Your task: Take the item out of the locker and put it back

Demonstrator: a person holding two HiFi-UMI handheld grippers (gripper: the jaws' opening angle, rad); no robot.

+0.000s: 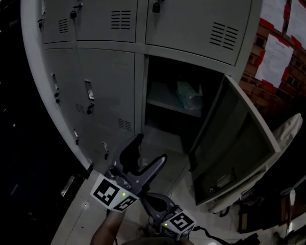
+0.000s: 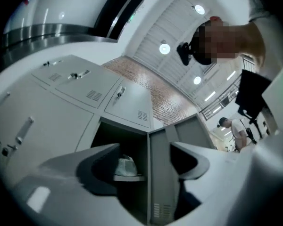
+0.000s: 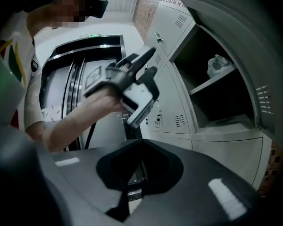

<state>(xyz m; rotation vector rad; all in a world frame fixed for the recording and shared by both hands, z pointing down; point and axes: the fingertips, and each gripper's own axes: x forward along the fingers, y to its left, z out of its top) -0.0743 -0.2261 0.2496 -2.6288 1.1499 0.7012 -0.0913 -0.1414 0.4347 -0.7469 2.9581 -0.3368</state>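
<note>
Head view: A bank of grey lockers (image 1: 92,75) is being looked down on in dim light. One compartment is being shown open, its door (image 1: 234,142) swung out to the right. A pale, crumpled bag (image 1: 188,95) is lying on the shelf (image 1: 166,105) inside it. The left gripper (image 1: 150,151) is being held below the opening, well apart from the bag, with its jaws spread wide. The right gripper (image 1: 158,202) is being held just beneath it, lower in the frame. Sheets of paper (image 1: 275,55) are being shown on a brick wall at the right.

Left gripper view: The jaws are being held wide apart with nothing between them. The open compartment and the bag on its shelf are being framed in the gap, farther off. A person (image 2: 232,128) is being seen in the background.

Right gripper view: The jaws are being pressed together at their tips, gripping nothing. The left gripper, held in a hand (image 3: 108,102), is being seen ahead. The bag is resting on the shelf at the upper right.
</note>
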